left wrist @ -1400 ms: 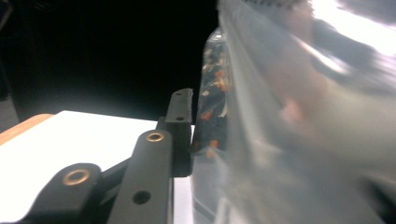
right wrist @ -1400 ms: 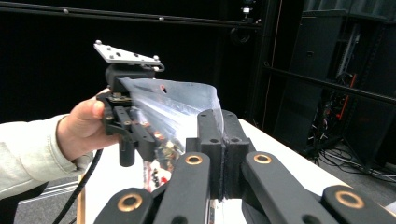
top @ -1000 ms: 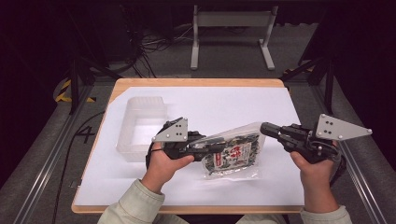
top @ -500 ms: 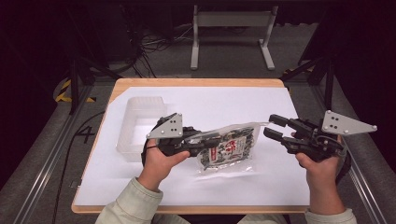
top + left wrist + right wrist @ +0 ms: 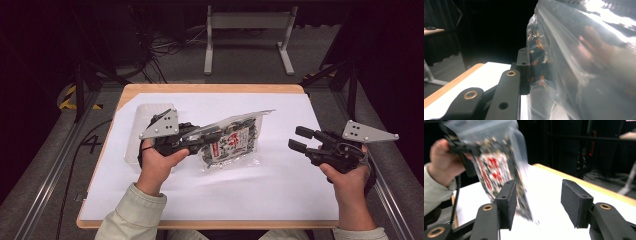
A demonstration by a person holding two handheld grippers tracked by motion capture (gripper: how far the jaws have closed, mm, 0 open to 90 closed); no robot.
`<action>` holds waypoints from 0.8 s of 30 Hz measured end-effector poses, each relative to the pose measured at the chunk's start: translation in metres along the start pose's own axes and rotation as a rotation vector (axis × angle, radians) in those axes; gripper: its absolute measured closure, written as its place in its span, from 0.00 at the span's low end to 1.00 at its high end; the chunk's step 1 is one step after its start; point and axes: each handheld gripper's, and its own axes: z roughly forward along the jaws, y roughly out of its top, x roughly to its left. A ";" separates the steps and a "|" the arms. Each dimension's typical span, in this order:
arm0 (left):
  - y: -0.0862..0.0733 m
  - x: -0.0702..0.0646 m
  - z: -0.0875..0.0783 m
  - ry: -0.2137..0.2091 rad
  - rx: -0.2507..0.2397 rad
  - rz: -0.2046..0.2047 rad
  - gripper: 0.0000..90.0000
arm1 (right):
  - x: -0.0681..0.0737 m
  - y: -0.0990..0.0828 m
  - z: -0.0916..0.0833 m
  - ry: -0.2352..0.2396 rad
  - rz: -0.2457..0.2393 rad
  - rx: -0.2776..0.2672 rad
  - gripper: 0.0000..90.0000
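Packet: a clear plastic snack bag (image 5: 232,141) with a red-and-white label, held up off the white surface (image 5: 280,185) at mid-table, tilted, its far corner pointing toward the back edge.
Why it hangs so: it is pinched at its left end alone, so the rest juts out free to the right, where the other hand could reach it.
Left hand-held gripper (image 5: 197,141): clenched on the bag's edge; in the left gripper view a black pad (image 5: 523,71) presses flat against the film, contents showing through.
Right hand-held gripper (image 5: 299,139): released, nothing between its pads; its jaws have just been opening, and it sits well apart from the bag, to the right, pointing at it.
Right gripper view: the bag (image 5: 499,170) hangs beyond the spread pads (image 5: 510,202), not touched by them.
Likely reason: the hold now seems to rest with the left hand alone.
Tray: a clear plastic container (image 5: 145,117) lies on the surface just behind the left hand, a probable place for the bag.
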 end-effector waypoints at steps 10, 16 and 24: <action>0.004 0.007 -0.007 0.032 0.001 0.004 0.83 | -0.023 -0.026 -0.006 -0.073 0.041 0.037 0.49; 0.007 0.007 -0.013 0.068 0.009 0.018 0.83 | -0.041 -0.045 -0.009 -0.105 0.097 0.032 0.48; 0.012 0.010 -0.032 0.130 -0.005 0.033 0.83 | -0.052 -0.059 -0.005 -0.142 0.112 0.065 0.47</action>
